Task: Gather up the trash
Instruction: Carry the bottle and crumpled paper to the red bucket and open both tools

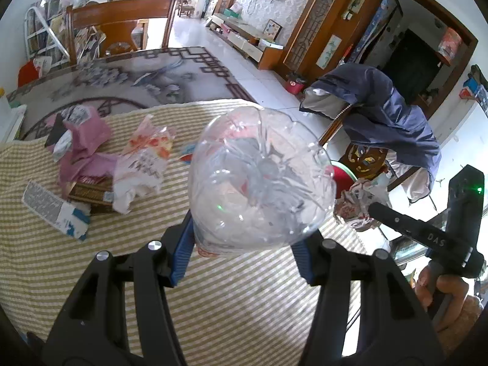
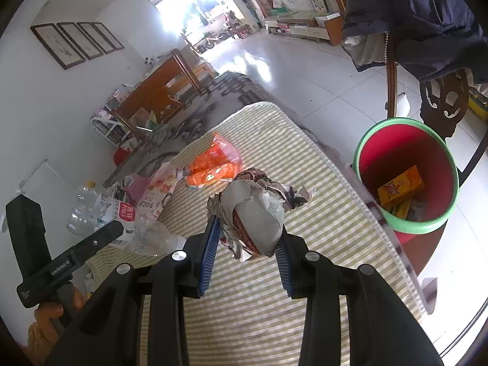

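Observation:
My left gripper (image 1: 244, 244) is shut on a clear plastic bottle (image 1: 259, 180), held above the striped table mat (image 1: 91, 274); the bottle also shows in the right wrist view (image 2: 143, 231). My right gripper (image 2: 247, 238) is shut on a crumpled paper wad (image 2: 256, 213), held above the mat; the wad also shows in the left wrist view (image 1: 357, 204). A red bin with a green rim (image 2: 405, 180) stands right of the table, with a yellow box (image 2: 399, 189) inside. Pink bag (image 1: 85, 149), printed wrapper (image 1: 143, 158) and cartons (image 1: 55, 210) lie on the mat.
An orange wrapper (image 2: 213, 161) lies on the mat ahead of the right gripper. A second clear bottle (image 2: 82, 204) stands at the table's left. A chair with a blue jacket (image 1: 387, 116) stands beyond the bin. A wooden chair (image 1: 122, 27) is at the far side.

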Available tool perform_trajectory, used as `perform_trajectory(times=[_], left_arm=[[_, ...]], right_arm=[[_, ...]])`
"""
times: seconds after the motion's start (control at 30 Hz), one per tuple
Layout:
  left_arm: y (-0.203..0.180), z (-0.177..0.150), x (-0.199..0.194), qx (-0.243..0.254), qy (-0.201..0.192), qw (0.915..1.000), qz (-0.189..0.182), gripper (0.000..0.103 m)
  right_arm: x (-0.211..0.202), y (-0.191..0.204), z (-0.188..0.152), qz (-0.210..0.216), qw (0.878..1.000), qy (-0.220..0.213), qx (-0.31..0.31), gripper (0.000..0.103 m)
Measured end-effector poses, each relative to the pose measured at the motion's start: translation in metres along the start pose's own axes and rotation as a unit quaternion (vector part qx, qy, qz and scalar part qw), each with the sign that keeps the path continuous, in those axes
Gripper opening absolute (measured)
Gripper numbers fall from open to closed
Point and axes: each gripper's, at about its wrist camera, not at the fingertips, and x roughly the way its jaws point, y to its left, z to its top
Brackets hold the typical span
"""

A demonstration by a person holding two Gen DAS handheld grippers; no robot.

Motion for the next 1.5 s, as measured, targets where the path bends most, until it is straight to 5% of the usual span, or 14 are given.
perform_trajectory(times=[0.63,1.27,1.37,1.5], left_arm=[[-0.117,0.039,0.067,0.023,0.001,0.9996,-0.018,0.054],[-0.242,0.059,0.16,0.092,0.065,0.9901,-0.083,0.055],[-0.248,0.059,0.159,0.1,0.056,0.9904,-0.078,0.087],[-0.244,0.06,0.156,0.104,0.045,0.991,-0.071,0.087]], right_arm=[[-0.016,-0.111,0.071,-0.001,1.0,-0.002,0.022,0.035],[-0.038,-0.214,0.096,-0.03,0.995,-0.017,0.093,0.041],[-0.039,-0.221,0.097,-0.032,0.993,-0.026,0.112,0.059],[-0.04,-0.221,0.098,-0.034,0.993,-0.026,0.113,0.06]])
